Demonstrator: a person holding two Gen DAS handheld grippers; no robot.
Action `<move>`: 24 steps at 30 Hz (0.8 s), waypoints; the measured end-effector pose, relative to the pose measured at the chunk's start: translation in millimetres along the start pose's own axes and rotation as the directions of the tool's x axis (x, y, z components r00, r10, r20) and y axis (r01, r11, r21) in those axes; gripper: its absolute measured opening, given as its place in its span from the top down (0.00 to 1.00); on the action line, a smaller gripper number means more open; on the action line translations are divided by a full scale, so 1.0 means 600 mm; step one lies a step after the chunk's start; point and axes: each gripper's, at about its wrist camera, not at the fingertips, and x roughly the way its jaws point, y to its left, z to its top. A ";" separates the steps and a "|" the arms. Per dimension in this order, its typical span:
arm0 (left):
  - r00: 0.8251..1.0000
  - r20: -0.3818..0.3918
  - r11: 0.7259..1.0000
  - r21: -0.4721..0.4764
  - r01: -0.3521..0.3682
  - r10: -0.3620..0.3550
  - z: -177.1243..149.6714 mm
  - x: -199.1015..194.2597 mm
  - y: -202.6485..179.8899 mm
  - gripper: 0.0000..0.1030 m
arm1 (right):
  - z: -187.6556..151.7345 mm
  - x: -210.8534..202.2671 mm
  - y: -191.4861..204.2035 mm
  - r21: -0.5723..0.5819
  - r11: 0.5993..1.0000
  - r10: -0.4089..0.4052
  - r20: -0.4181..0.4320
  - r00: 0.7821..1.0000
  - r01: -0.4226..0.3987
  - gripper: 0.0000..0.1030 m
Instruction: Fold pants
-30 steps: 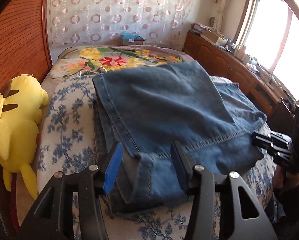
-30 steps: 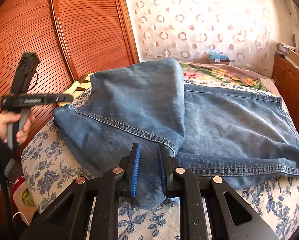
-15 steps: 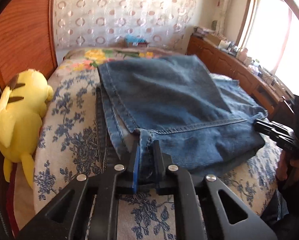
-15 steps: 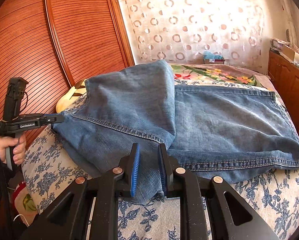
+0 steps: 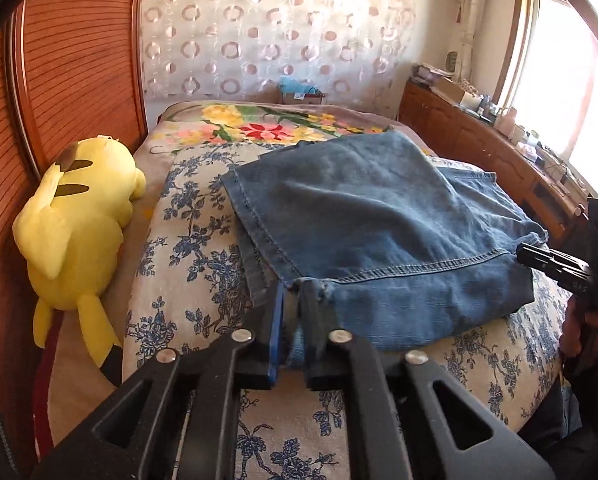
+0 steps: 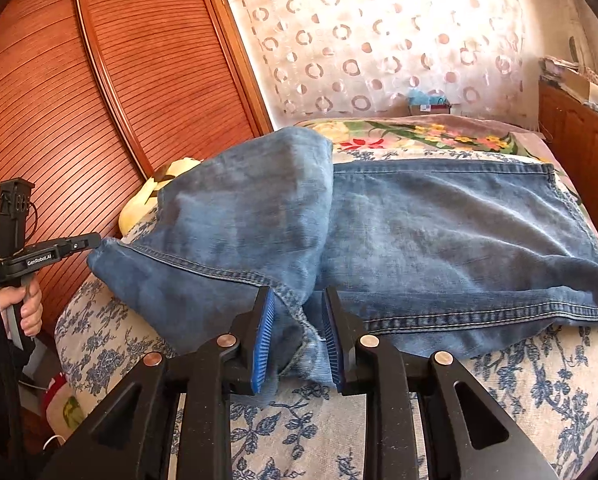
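the jeans point(image 5: 383, 232) lie across a bed point(image 5: 195, 264) covered with a blue-and-white flowered sheet, partly folded, one denim panel laid back over the rest so that a stitched hem runs across the top layer. in the right wrist view the folded panel point(image 6: 243, 216) rises in a soft hump at the left, and the flat part of the jeans stretches away to the right toward the bed's far side.

the left gripper point(image 5: 293, 320) is at the near corner of the jeans, its fingers point(image 5: 277, 332) drawn close together and clamped on the denim corner, which bunches between the blue pad and the black one. its jaws closed on the cloth and have just eased slightly, with the fabric between them.

the right gripper point(image 6: 299, 340) sits at the other near corner. its jaws have just been opening; the blue pads stand a little apart with a crumpled fold of denim between them, the left pad against the cloth and a slim gap showing at the right one.

each view catches the other tool at its edge: the right gripper's black tip beside the jeans at the right of the left wrist view, and the left gripper touching the denim corner at the left of the right wrist view, a hand point(image 6: 29, 308) wrapped around its handle.

a yellow plush toy point(image 5: 75, 232) lies along the bed's edge against the reddish slatted wooden wall point(image 5: 71, 60), apart from the jeans. a flowered blanket point(image 5: 259, 128) covers the far end of the bed, and a wooden cabinet point(image 5: 479, 148) runs under the window.
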 end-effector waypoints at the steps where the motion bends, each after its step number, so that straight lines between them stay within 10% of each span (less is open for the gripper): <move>1: 1.000 0.001 1.000 -0.002 0.000 0.000 0.001 0.000 0.002 0.88 | 0.002 0.002 0.002 -0.005 1.000 0.000 -0.002 1.000 0.000 0.76; 11: 0.999 0.027 1.000 0.008 -0.020 0.019 0.029 0.017 0.006 0.40 | 0.042 0.020 0.010 -0.068 0.997 -0.028 -0.014 1.000 0.028 0.76; 24: 0.999 0.035 1.000 -0.006 0.004 -0.004 0.115 0.101 0.040 0.39 | 0.159 0.100 -0.001 -0.177 0.982 -0.072 -0.063 0.995 0.060 0.65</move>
